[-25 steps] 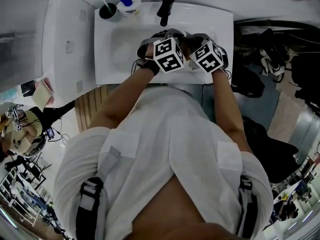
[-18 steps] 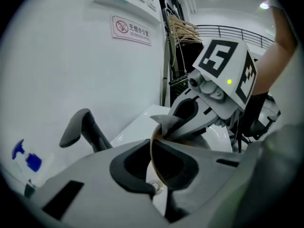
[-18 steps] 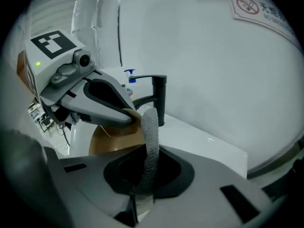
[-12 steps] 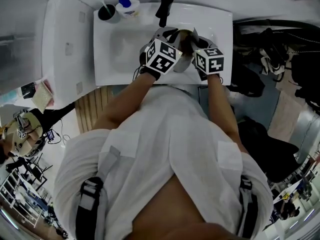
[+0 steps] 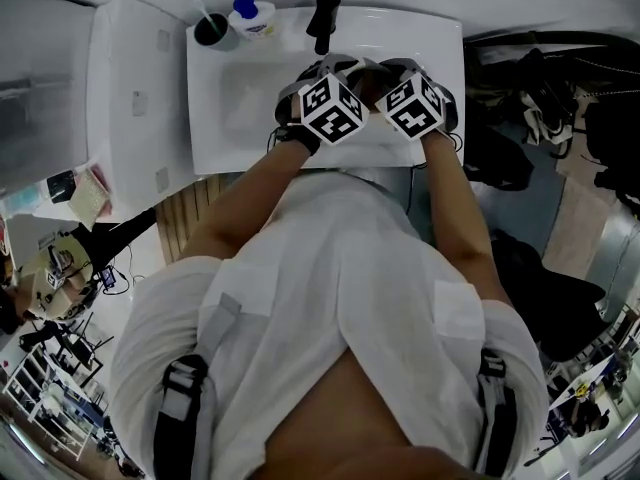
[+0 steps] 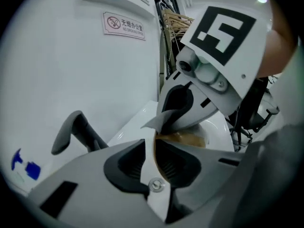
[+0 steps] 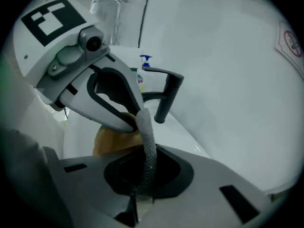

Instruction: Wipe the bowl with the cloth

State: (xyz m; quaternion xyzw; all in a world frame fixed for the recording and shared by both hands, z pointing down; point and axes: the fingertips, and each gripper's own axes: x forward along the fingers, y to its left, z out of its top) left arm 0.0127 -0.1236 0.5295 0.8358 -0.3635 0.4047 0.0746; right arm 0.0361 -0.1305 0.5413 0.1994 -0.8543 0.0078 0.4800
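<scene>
A tan bowl [image 6: 190, 139] is held over the white sink [image 5: 230, 108]. My left gripper [image 6: 154, 148] has the bowl's thin rim between its pads. Its jaws have just been opening, and a gap shows beside the rim. My right gripper [image 7: 145, 164] is shut on a grey cloth [image 7: 148, 141], which runs up to the bowl [image 7: 111, 139] beside the left gripper's finger [image 7: 109, 99]. In the head view both grippers, left [image 5: 338, 73] and right [image 5: 388, 76], meet above the basin and hide the bowl.
A black faucet [image 5: 322, 18] stands at the back of the sink, close ahead of both grippers [image 7: 166, 96]. A dark cup [image 5: 212, 23] and a blue-capped soap bottle [image 5: 250, 10] sit at the back left corner. A white cabinet [image 5: 130, 88] adjoins the sink's left side.
The left gripper has rolled a little and its marker cube now sits level beside the right one. The right cube has come back up toward the faucet. Both stay over the basin.
</scene>
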